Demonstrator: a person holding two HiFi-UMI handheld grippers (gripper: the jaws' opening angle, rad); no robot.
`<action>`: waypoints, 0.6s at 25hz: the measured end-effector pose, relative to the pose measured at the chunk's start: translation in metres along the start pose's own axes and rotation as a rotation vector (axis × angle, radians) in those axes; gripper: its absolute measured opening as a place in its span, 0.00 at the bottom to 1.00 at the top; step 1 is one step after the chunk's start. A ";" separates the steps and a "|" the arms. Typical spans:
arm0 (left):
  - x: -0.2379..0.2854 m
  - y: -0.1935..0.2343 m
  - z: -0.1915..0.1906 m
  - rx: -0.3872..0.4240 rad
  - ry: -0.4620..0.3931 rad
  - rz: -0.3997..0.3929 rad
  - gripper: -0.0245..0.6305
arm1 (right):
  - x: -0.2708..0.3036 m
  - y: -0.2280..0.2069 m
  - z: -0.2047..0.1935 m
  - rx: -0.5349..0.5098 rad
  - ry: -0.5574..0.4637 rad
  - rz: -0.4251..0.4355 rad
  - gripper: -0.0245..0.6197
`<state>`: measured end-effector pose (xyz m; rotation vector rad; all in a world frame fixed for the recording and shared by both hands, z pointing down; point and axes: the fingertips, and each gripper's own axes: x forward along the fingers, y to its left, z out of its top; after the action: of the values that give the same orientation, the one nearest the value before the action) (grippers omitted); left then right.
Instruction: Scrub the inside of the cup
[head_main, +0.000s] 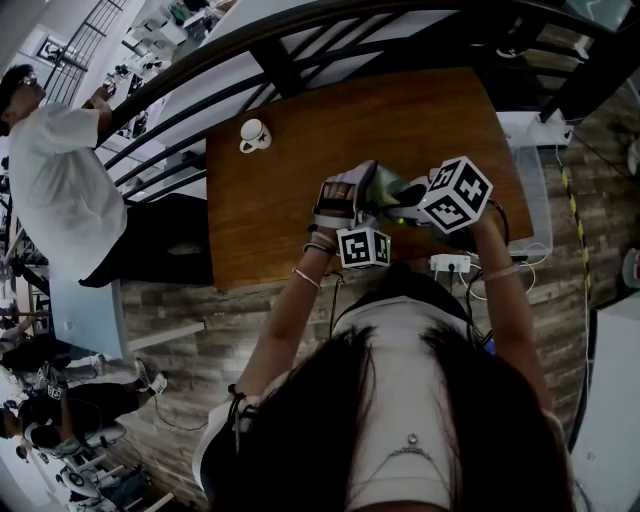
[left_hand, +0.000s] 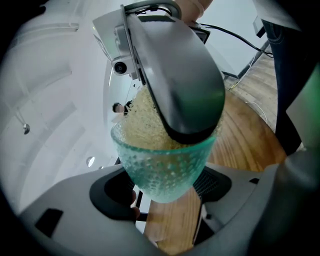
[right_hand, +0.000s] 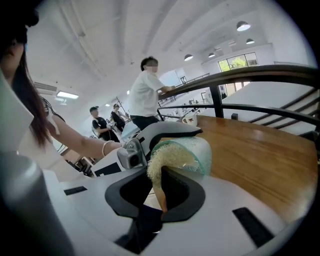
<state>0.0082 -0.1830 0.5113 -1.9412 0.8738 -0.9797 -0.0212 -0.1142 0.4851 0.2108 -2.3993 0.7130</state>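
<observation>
A teal dimpled glass cup is held off the table, tilted, with my left gripper shut on its base. Inside it sits a pale yellow mesh scrubber on a thin wooden handle. My right gripper is shut on that handle, and one of its grey jaws covers part of the cup's mouth in the left gripper view. The cup lies on its side in the right gripper view. In the head view the two grippers, left and right, meet over the table's near edge with the cup between them.
The wooden table carries a white mug at its far left corner. A white power strip hangs at the near edge, and a clear plastic box stands to the right. A person stands by a dark railing on the left.
</observation>
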 end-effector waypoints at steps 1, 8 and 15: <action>0.000 0.002 0.001 -0.002 0.001 0.003 0.58 | -0.002 0.000 0.002 0.017 -0.020 0.011 0.15; 0.000 0.005 0.003 0.006 -0.008 0.033 0.58 | -0.009 0.004 0.010 0.105 -0.134 0.073 0.15; 0.002 0.014 0.006 -0.020 0.002 0.037 0.58 | -0.017 0.001 0.018 0.176 -0.223 0.125 0.15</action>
<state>0.0116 -0.1892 0.4978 -1.9342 0.9210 -0.9552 -0.0176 -0.1240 0.4623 0.2243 -2.5781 1.0065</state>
